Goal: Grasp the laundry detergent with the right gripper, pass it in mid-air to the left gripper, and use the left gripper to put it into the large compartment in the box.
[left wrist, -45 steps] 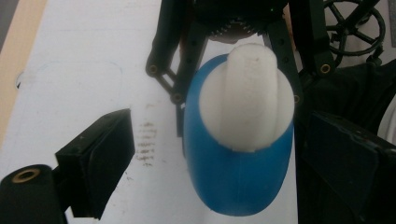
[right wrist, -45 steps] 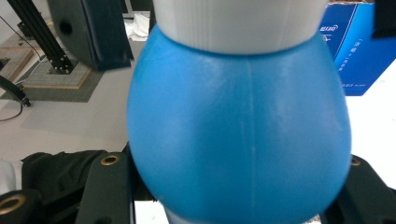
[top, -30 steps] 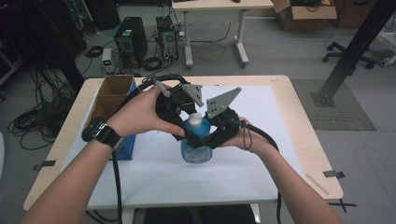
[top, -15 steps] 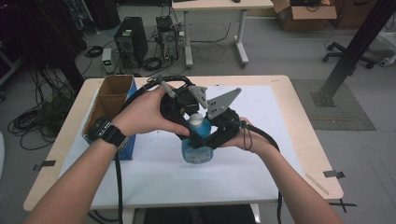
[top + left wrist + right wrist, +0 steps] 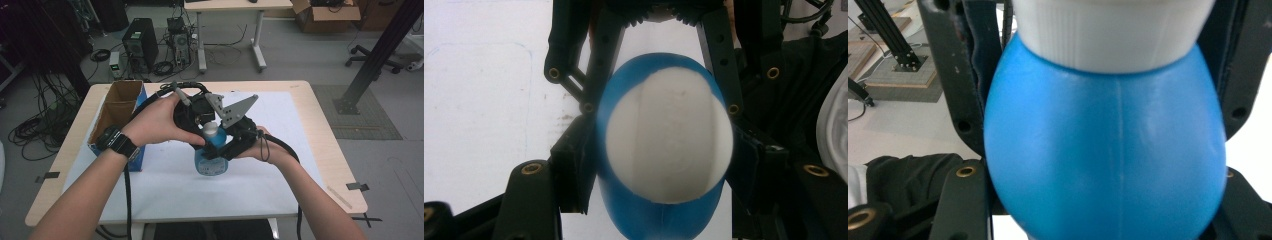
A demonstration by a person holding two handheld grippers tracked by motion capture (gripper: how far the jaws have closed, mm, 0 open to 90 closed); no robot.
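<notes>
- The blue bottle [image 5: 210, 156] stands near the middle of the worktop [image 5: 280, 170], on the white sheet, with a cardboard box [image 5: 118, 112] at about 9 o'clock from it
- The right hand-held gripper [image 5: 220, 150] comes in from about 4 o'clock and is closed on the bottle's blue body [image 5: 1105, 145], a jaw pressed to each side
- The left hand-held gripper [image 5: 202, 131] comes down from above, its jaws narrow on either side of the white cap [image 5: 669, 142]; whether they actually pinch it I cannot tell
- Progress, as I judge it: bottle steadied, cap gripper in place, cap on the neck; unscrewing and lifting the cap is left
- The bottle's long axis is upright, cap pointing straight up toward the high camera
</notes>
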